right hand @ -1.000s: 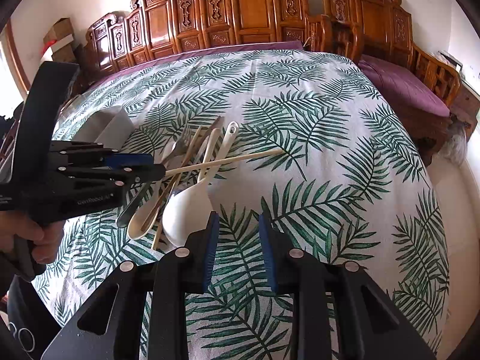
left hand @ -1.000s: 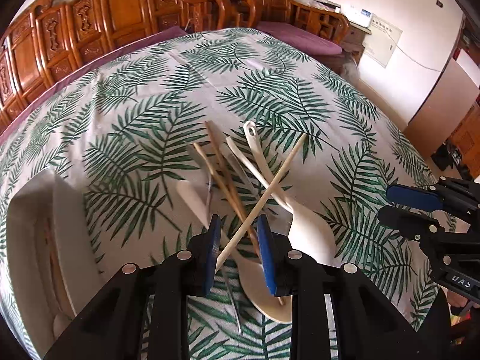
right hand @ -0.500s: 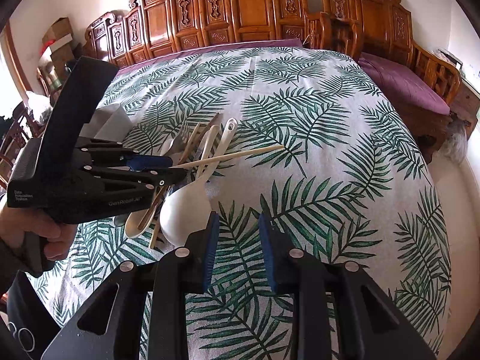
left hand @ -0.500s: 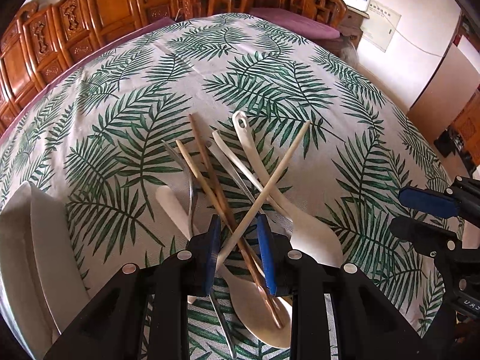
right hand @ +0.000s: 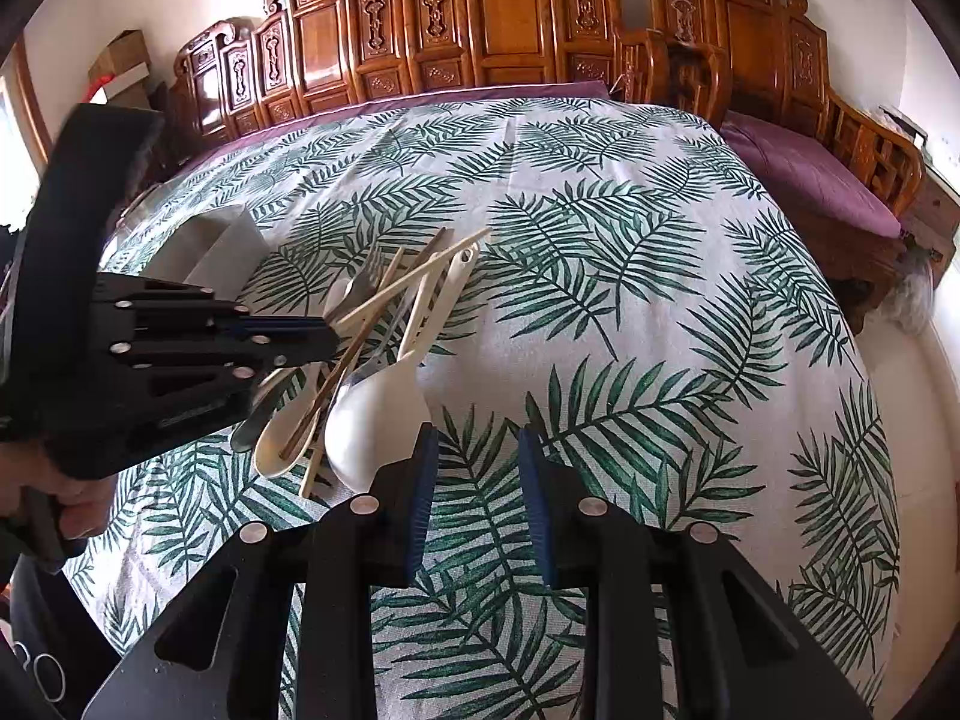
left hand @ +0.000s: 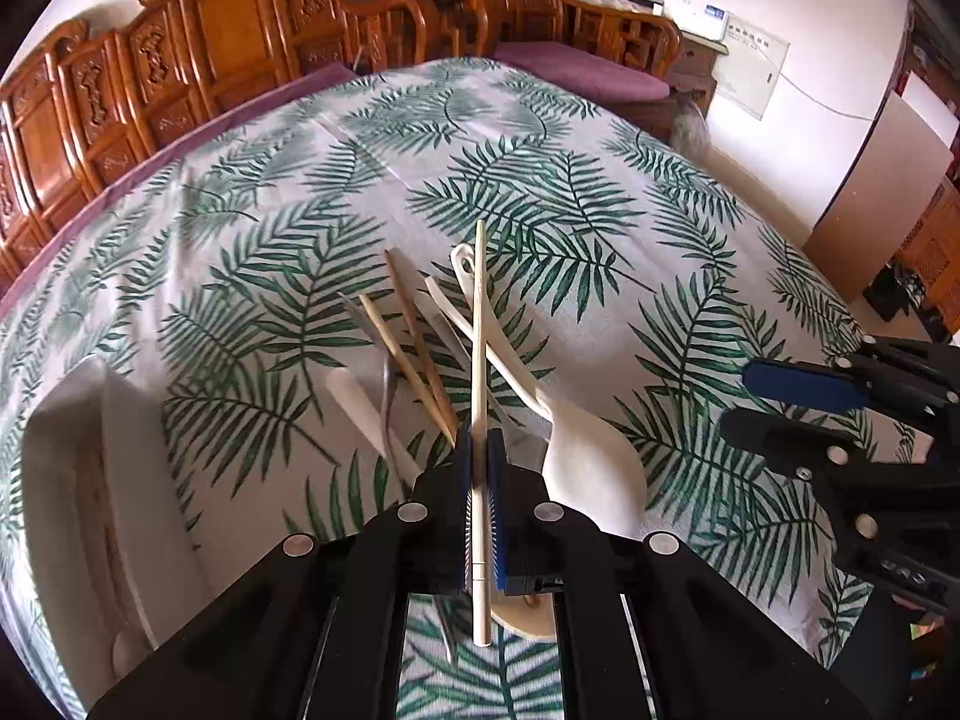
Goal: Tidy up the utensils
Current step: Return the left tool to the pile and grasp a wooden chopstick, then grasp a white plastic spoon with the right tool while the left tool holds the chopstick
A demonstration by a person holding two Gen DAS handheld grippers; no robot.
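Observation:
My left gripper (left hand: 479,450) is shut on a pale wooden chopstick (left hand: 478,360), held near its thick end and pointing away over the pile; it also shows in the right wrist view (right hand: 414,282). Under it lie more chopsticks (left hand: 414,354), cream spoons (left hand: 591,462) and a metal utensil (left hand: 387,384) in a crossed heap on the palm-leaf tablecloth. My right gripper (right hand: 477,480) is open and empty, low over the cloth just right of the heap (right hand: 366,396); its blue pads (left hand: 798,384) show in the left wrist view.
A white compartment tray (left hand: 78,480) sits at the left of the heap, also in the right wrist view (right hand: 210,240). Carved wooden chairs (right hand: 480,18) line the far table edge. The table edge drops off at the right (left hand: 810,276).
My left gripper has closed on the pale chopstick and swung it from a diagonal to point straight ahead, lifted off the heap. The right gripper has stayed put.

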